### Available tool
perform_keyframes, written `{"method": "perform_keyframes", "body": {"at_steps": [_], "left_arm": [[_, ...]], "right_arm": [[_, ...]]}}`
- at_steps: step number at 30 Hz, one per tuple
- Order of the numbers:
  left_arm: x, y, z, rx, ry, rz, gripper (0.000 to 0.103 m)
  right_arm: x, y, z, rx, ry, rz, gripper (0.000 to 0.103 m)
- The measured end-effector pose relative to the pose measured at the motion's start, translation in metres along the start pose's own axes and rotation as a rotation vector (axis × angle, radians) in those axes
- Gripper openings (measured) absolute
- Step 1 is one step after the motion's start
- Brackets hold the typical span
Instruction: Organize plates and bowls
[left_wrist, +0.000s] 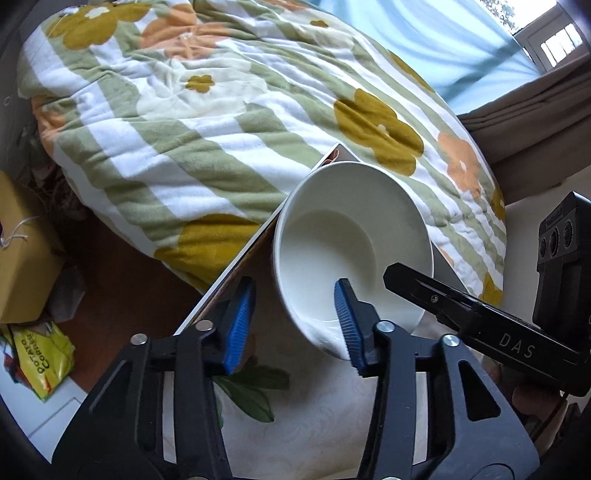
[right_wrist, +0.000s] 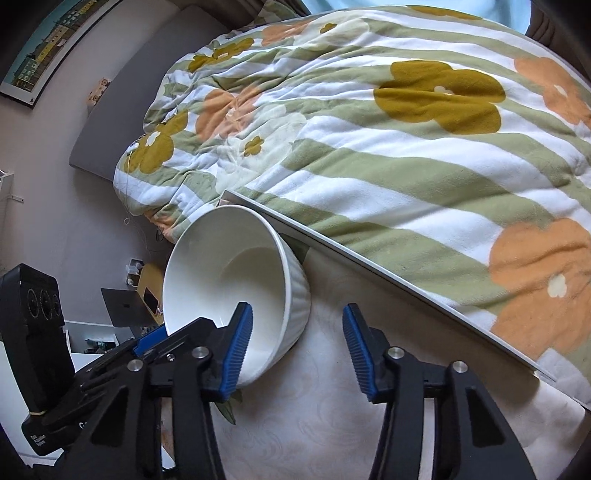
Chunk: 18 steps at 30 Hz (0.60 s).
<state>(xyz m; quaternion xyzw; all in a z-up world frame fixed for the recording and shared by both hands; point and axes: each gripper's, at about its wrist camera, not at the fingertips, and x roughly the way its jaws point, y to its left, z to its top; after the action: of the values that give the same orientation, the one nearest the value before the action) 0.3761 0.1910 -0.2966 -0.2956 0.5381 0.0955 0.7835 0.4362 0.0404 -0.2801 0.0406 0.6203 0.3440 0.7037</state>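
Barely begun, I judge: the white bowl (left_wrist: 351, 251) sits tilted on the tabletop (right_wrist: 332, 406) beside the bed (left_wrist: 184, 110), while the left gripper (left_wrist: 293, 325) and right gripper (right_wrist: 299, 350) each straddle its rim with fingers spread, not pinching, and nothing is stacked.

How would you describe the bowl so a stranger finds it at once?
Start at the flowered, green-striped duvet. Against it stands a cream-clothed table; on it sits the bowl: plain white, empty, ribbed outside, the only dish.
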Motion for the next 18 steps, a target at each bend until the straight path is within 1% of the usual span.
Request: {"method": "perform_keyframes", "body": {"at_steps": [1, 2, 3, 4, 11, 15, 18], "left_arm": [[0.001, 0.001, 0.000, 0.000, 0.002, 0.000, 0.025], [0.003, 0.002, 0.001, -0.003, 0.002, 0.004, 0.020], [0.004, 0.003, 0.001, -0.007, -0.002, 0.002, 0.020], [0.004, 0.004, 0.001, -0.012, -0.005, -0.002, 0.020], [0.001, 0.000, 0.001, 0.014, -0.011, 0.012, 0.019], [-0.011, -0.005, 0.000, 0.047, -0.036, 0.013, 0.019], [-0.025, -0.013, -0.001, 0.078, -0.057, 0.006, 0.019]], "right_arm": [[0.003, 0.001, 0.001, -0.008, 0.003, 0.003, 0.031], [0.005, 0.002, 0.001, -0.013, 0.004, 0.005, 0.030], [0.006, 0.001, 0.002, -0.017, 0.007, 0.008, 0.023], [0.007, 0.002, 0.002, -0.018, 0.007, 0.005, 0.019], [0.006, 0.004, 0.002, -0.036, -0.003, -0.010, 0.019], [-0.002, 0.005, -0.002, -0.030, -0.032, -0.005, 0.019], [-0.014, 0.010, -0.009, -0.027, -0.065, -0.018, 0.019]]}}
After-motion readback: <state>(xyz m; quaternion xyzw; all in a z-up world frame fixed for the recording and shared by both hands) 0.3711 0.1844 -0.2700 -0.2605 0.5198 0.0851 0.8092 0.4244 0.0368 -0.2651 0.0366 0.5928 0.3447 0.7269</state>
